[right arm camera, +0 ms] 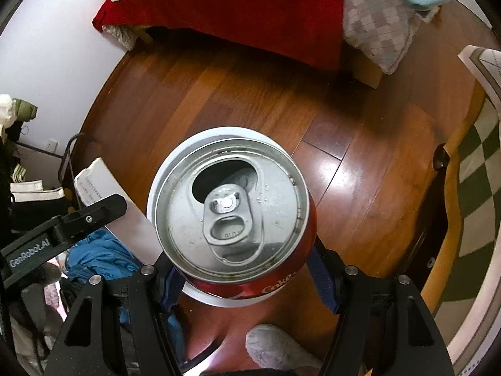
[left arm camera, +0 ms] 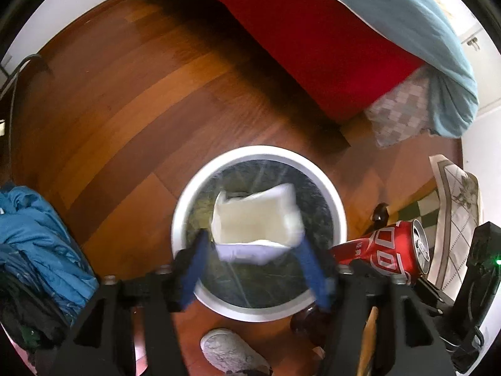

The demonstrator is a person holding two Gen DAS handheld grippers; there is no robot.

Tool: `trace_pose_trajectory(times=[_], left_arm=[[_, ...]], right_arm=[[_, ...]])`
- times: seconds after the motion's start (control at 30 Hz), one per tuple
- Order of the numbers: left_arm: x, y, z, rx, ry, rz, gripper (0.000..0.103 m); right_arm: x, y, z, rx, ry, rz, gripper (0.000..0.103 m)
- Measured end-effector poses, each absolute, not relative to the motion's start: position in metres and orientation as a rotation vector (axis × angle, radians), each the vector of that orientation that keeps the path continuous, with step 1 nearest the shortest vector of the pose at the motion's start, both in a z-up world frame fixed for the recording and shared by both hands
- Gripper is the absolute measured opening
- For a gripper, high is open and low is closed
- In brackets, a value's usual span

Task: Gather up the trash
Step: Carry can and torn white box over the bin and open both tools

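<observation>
Holding my left tool (left arm camera: 255, 250) over the bin (left arm camera: 336, 206), I have its fingers spread around a white paper (left arm camera: 255, 219), which looks loose and dropping in. My right tool (right arm camera: 247, 269) pinches the can (right arm camera: 235, 206) above the same bin, not yet released; that drop remains.

I see a red aluminium cola can (right arm camera: 238, 219) with white lettering, a white-rimmed round bin (left arm camera: 335, 200), and a cream paper wad (left arm camera: 256, 219).
</observation>
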State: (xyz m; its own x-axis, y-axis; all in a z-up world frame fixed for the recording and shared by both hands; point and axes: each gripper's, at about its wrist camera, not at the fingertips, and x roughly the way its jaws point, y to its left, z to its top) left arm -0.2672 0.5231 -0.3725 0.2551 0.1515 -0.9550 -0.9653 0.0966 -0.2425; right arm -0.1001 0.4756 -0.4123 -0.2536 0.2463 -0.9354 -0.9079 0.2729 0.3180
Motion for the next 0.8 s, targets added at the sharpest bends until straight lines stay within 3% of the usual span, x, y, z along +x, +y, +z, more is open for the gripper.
trace_pose_trajectory(times=[0.03,0.2,0.37,0.4,0.43,0.8], left_arm=[[-0.272,0.523,-0.372,-1.144,0.94,1.057,0.086],[-0.288,0.519,-0.366,-1.098,0.975,1.14,0.096],[-0.296,0.507,-0.356,-0.983,1.008,1.248,0.096],[-0.297,0.505,-0.354,-0.962,1.015,1.265,0.096],[-0.297,0.502,-0.352,-0.944,1.023,1.28,0.096],[-0.3,0.464,-0.326,-0.857,1.04,1.321,0.096]], right_arm=[[-0.103,0.479,-0.415,-0.679,1.391,1.268,0.07],[-0.109,0.484,-0.42,-0.706,1.385,1.278,0.07],[-0.12,0.488,-0.424,-0.748,1.376,1.293,0.074],[-0.121,0.489,-0.425,-0.755,1.376,1.293,0.083],[-0.123,0.489,-0.426,-0.764,1.375,1.292,0.103],[-0.133,0.468,-0.392,-0.829,1.239,1.261,0.103]])
